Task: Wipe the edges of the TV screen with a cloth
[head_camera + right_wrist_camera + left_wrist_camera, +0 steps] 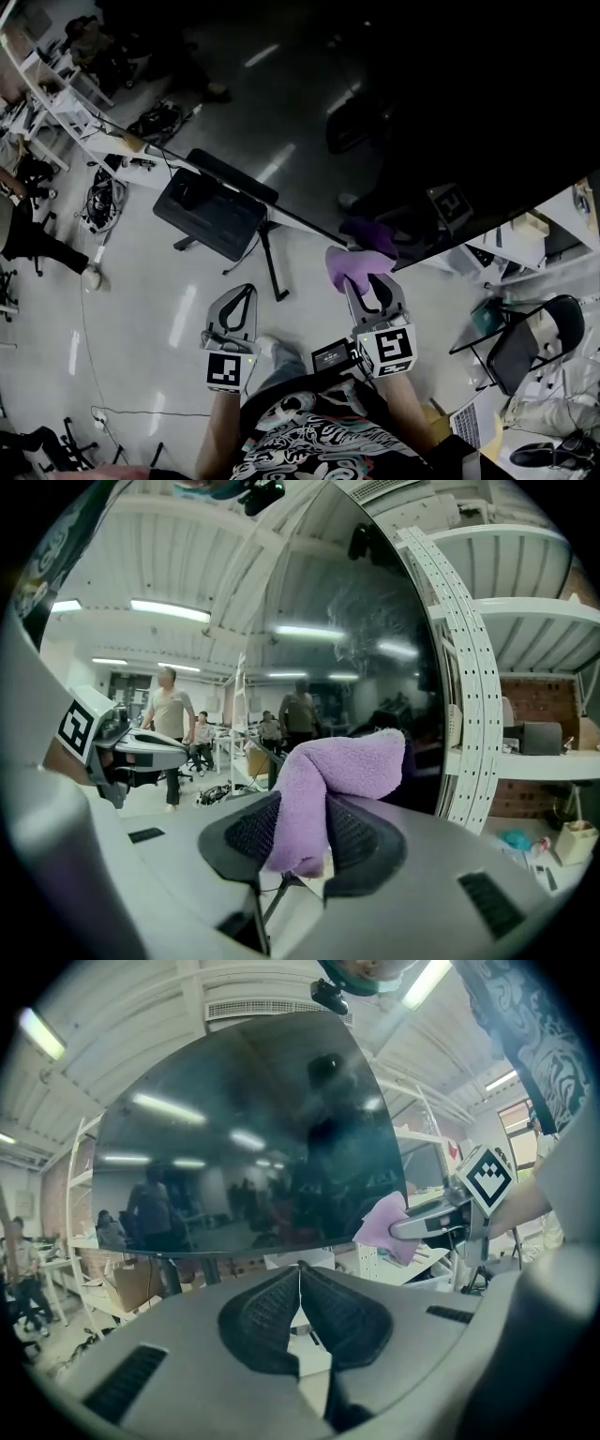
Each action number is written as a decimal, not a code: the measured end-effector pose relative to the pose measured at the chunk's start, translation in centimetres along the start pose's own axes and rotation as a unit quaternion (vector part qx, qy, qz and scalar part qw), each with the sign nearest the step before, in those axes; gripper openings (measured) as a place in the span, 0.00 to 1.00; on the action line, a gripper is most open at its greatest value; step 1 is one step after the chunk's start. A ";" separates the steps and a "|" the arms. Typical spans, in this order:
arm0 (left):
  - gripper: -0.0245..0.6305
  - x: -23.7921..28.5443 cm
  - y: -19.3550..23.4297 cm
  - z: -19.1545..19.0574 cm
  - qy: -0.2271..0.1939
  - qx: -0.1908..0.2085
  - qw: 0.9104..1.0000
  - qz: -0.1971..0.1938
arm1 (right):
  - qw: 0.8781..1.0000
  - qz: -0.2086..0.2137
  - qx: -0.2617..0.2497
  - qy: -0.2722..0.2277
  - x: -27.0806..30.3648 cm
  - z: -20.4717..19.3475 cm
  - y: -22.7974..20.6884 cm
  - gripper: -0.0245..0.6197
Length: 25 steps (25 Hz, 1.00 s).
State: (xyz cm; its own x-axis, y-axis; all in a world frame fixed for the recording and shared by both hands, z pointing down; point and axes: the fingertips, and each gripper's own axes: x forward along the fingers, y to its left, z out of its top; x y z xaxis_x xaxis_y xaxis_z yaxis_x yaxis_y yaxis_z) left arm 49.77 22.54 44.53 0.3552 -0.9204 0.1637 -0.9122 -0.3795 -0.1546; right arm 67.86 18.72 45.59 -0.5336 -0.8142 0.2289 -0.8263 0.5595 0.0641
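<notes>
The TV screen (394,112) is a large dark reflective panel; its lower edge runs diagonally across the head view. My right gripper (367,281) is shut on a purple cloth (356,265), which it holds against that lower edge near the right corner. In the left gripper view the cloth (386,1227) sits at the lower right corner of the screen (244,1138), pinched by the right gripper (417,1227). From the right gripper view the cloth (328,780) bulges out between my jaws beside the screen (375,667). My left gripper (242,298) hangs shut and empty, below and left of the screen.
A black case (206,211) on a stand sits under the screen's lower edge. A folding chair (525,347) stands at the right and a perforated white shelf upright (469,696) rises right of the screen. Cables (103,202) lie on the floor at left. People stand in the far room.
</notes>
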 end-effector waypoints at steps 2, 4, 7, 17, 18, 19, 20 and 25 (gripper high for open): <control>0.06 0.1 0.7 0.1 -0.012 -0.011 1.000 0.007 | 1.000 0.004 0.003 -0.001 0.6 0.2 0.4 0.27; 0.06 0.1 1.4 0.0 -0.022 -0.019 0.999 0.013 | 1.000 0.006 0.006 0.000 1.1 0.4 0.7 0.27; 0.06 0.0 2.3 -0.6 -0.007 -0.015 1.000 0.015 | 1.000 0.010 0.005 -0.001 1.8 0.6 1.3 0.27; 0.06 0.9 6.5 -1.2 -0.026 -0.040 0.998 0.033 | 1.000 0.016 0.011 0.002 5.5 1.3 2.9 0.27; 0.06 1.0 6.9 -1.2 -0.027 -0.042 0.998 0.034 | 1.000 0.017 0.010 0.003 5.8 1.4 3.1 0.27; 0.06 1.0 7.3 -1.3 -0.028 -0.042 0.998 0.035 | 1.000 0.019 0.008 0.004 6.2 1.5 3.3 0.27; 0.06 1.1 7.8 -1.3 -0.030 -0.042 0.998 0.035 | 1.000 0.019 0.008 0.004 6.6 1.6 3.6 0.27; 0.06 1.4 10.3 -1.4 -0.039 -0.044 0.998 0.038 | 1.000 0.018 0.014 0.005 8.5 2.4 4.8 0.27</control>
State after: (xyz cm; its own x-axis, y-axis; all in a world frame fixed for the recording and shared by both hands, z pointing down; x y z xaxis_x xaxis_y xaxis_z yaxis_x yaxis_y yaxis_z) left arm 40.61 17.48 44.50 0.2958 -0.9521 0.0770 -0.9504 -0.3015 -0.0770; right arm 58.91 14.12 45.53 -0.5612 -0.7922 0.2399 -0.8115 0.5837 0.0291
